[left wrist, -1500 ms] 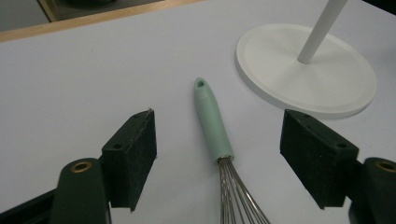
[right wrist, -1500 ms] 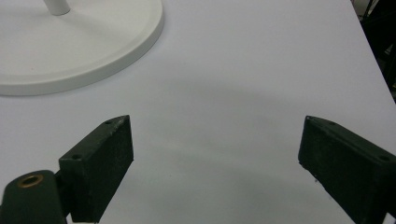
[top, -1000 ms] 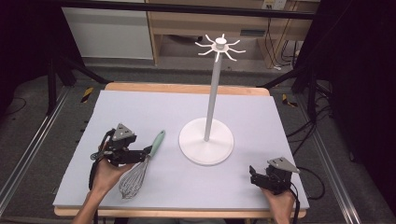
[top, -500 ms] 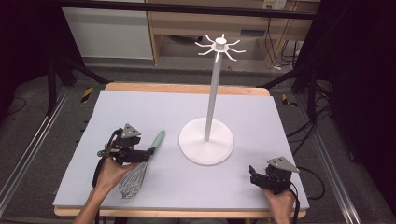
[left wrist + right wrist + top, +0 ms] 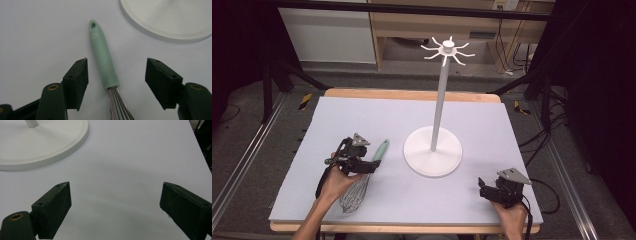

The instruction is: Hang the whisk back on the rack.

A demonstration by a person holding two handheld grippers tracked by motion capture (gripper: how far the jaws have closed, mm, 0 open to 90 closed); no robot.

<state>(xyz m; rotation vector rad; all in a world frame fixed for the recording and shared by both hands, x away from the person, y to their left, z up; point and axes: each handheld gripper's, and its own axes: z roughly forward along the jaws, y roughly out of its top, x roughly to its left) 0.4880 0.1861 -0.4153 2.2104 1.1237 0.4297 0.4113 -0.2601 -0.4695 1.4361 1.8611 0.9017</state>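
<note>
Left gripper view: left hand-held gripper [image 5: 116, 83] straddled whisk [image 5: 103, 58] lying flat on surface [image 5: 37, 37] beside stand base [image 5: 165, 22], jaws closing, handle between, untouched. Right hand-held gripper [image 5: 115, 207] wide, idle.

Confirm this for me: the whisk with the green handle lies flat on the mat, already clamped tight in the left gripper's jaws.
Not clamped. The left gripper view shows the left gripper closing with the whisk handle between its jaws, both pads clear of it. The whisk does lie flat on the mat.
</note>
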